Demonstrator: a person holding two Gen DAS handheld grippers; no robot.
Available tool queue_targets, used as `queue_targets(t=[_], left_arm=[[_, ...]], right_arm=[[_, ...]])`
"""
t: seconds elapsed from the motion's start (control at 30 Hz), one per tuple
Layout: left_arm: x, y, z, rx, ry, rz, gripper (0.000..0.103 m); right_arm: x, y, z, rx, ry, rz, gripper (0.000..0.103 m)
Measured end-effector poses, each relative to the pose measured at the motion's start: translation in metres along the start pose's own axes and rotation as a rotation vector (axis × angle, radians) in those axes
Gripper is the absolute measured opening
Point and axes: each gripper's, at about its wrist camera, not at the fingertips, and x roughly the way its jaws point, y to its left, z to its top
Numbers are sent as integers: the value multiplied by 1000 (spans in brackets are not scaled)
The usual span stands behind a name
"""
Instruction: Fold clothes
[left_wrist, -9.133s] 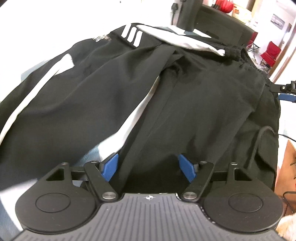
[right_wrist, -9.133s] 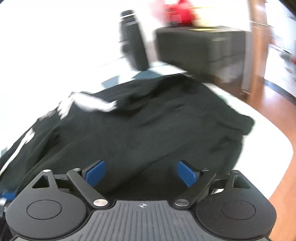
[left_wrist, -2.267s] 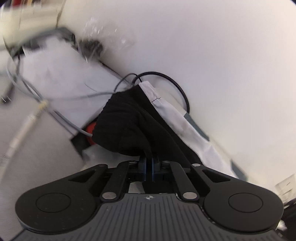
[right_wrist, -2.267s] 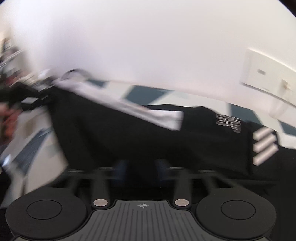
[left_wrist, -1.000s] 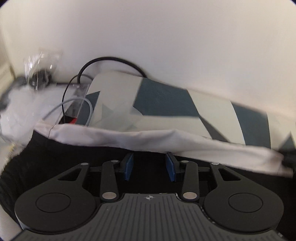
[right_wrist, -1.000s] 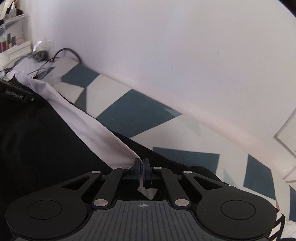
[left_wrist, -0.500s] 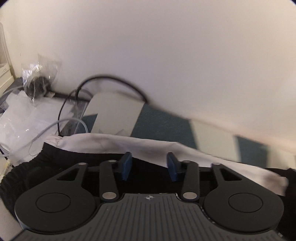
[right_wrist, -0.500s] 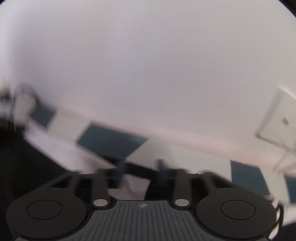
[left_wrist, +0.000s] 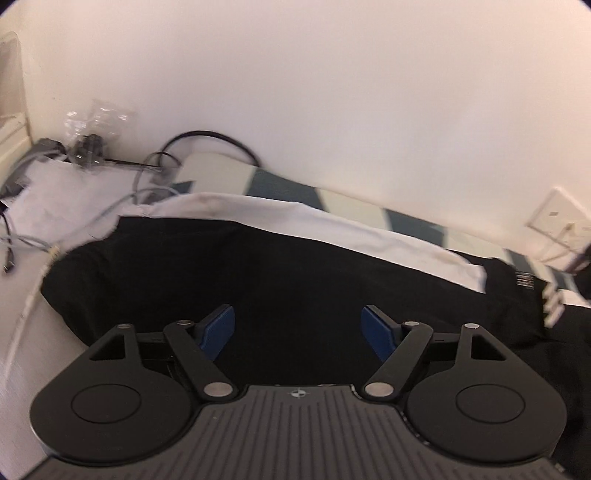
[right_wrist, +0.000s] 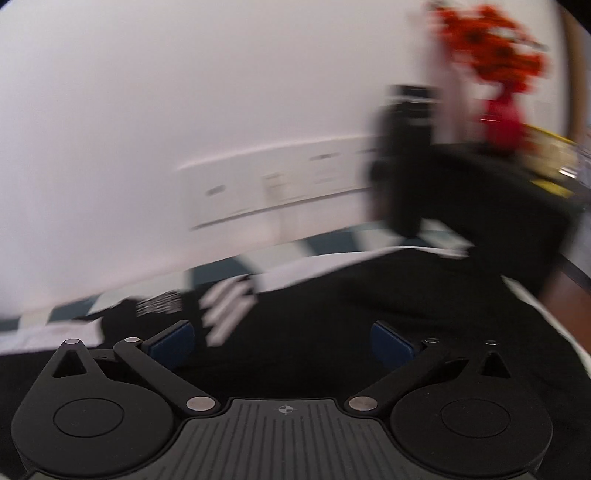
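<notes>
A black garment with a white stripe lies spread on a blue-and-white patterned table against the wall. My left gripper is open and empty, just above the black cloth. In the blurred right wrist view the same garment shows three white bars and a small print. My right gripper is open and empty over the cloth.
Grey cables, a plastic bag and white paper lie left of the garment. A black cable loops at the wall. Wall sockets sit behind the table. A black box and a red object stand at the right.
Both grippers have let go of the garment and opened wide. The left gripper has pulled back, so more of the cloth shows. The right gripper has swung right toward the black box.
</notes>
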Motion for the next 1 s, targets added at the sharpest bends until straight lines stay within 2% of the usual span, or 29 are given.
queue_targets(t=[0.13, 0.27, 0.47, 0.67, 0.83, 0.93, 1.0], left_arm=[[-31, -10, -18, -27, -32, -27, 78], [-66, -11, -36, -73, -39, -42, 78], [-129, -7, -81, -99, -99, 92, 78], [-188, -14, -168, -210, -158, 270, 84], [-223, -28, -240, -298, -128, 312, 84], [-240, -31, -265, -336, -120, 327, 84], [-252, -27, -271, -361, -116, 345, 84]], right_arm=[[-33, -43, -2, 78, -23, -54, 102], [-76, -64, -14, 119, -64, -46, 102], [-105, -86, -16, 80, -67, 10, 102], [-142, -117, -11, 10, -84, 122, 102], [-204, -166, -23, -21, -44, 216, 102], [-225, -198, -34, -45, -30, 232, 102], [-229, -215, -36, -7, 5, 267, 102]])
